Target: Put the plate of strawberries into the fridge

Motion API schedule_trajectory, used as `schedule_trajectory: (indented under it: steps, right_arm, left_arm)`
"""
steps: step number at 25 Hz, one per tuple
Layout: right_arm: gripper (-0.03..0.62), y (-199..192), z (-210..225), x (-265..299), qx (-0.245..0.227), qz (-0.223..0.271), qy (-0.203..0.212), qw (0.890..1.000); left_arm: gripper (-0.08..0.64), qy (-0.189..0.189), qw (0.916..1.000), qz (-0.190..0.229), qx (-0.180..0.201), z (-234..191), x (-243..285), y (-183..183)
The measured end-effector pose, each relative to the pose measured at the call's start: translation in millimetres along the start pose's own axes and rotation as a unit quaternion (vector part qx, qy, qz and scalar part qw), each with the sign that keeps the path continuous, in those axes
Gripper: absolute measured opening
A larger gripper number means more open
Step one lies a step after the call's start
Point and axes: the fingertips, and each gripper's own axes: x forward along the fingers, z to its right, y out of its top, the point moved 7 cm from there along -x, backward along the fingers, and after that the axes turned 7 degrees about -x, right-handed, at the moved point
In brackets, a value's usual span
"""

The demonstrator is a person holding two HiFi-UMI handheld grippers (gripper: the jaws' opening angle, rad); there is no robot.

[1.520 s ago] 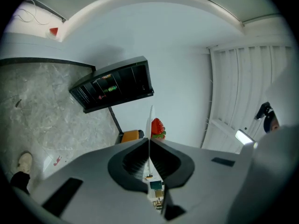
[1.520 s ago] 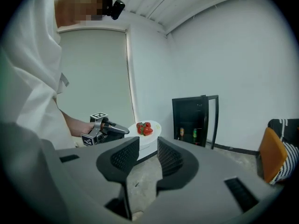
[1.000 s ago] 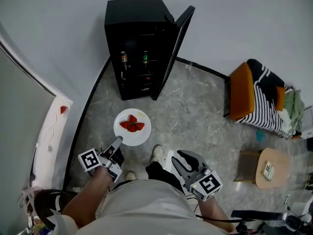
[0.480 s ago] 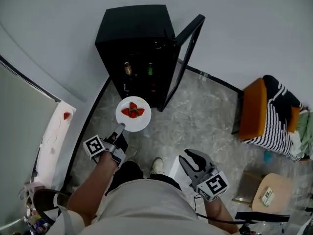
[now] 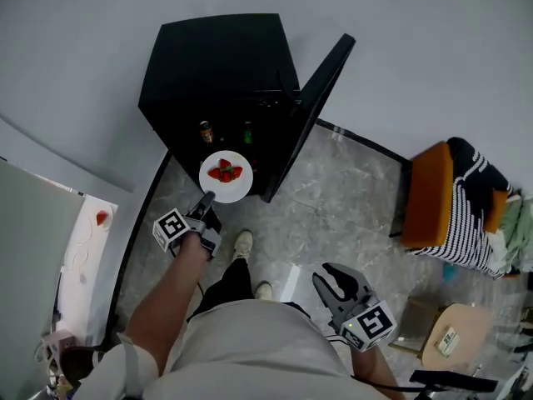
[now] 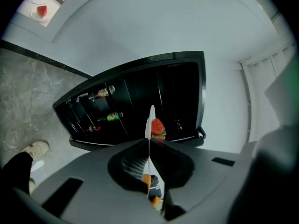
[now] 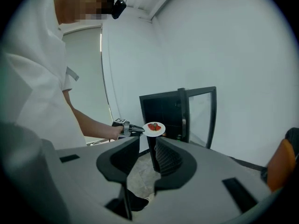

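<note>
Left gripper [image 5: 206,197] clamped on plate [image 5: 230,192] rim — plate at open fridge [image 5: 218,61] mouth, not shelved yet; right gripper [image 5: 327,273] spread, empty.

A round white plate [image 5: 241,187] bearing red strawberries [image 5: 226,172] hung level just before the open front of a black fridge [image 5: 216,65], its door [image 5: 316,111] swung wide to the right.

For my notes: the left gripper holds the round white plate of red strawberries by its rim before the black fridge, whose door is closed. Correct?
No: the head view shows the door of the black fridge open. The left gripper does hold the round white plate by its rim.
</note>
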Motion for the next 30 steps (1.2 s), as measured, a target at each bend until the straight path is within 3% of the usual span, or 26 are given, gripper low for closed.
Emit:
schedule_trajectory:
  steps: [12, 23, 26, 30]
  right_arm:
    - [0.115, 43, 57, 66, 0.027, -0.052, -0.063, 0.996]
    - [0.115, 50, 67, 74, 0.054, -0.086, -0.119, 0.988]
    - [0.115, 50, 68, 74, 0.059, -0.089, -0.123, 0.987]
    - [0.115, 50, 68, 73, 0.061, -0.089, -0.123, 0.986]
  left_arm:
    - [0.02, 0.058, 0.9981, 0.021, -0.011, -44, 156, 92]
    - [0.02, 0.116, 0.9928, 0.028, 0.0, -68, 216, 120]
    - [0.021, 0.158, 0.9862, 0.024, 0.044, -67, 223, 121]
    - [0.049, 0.237, 0.9601, -0.001, 0.147, -65, 231, 123]
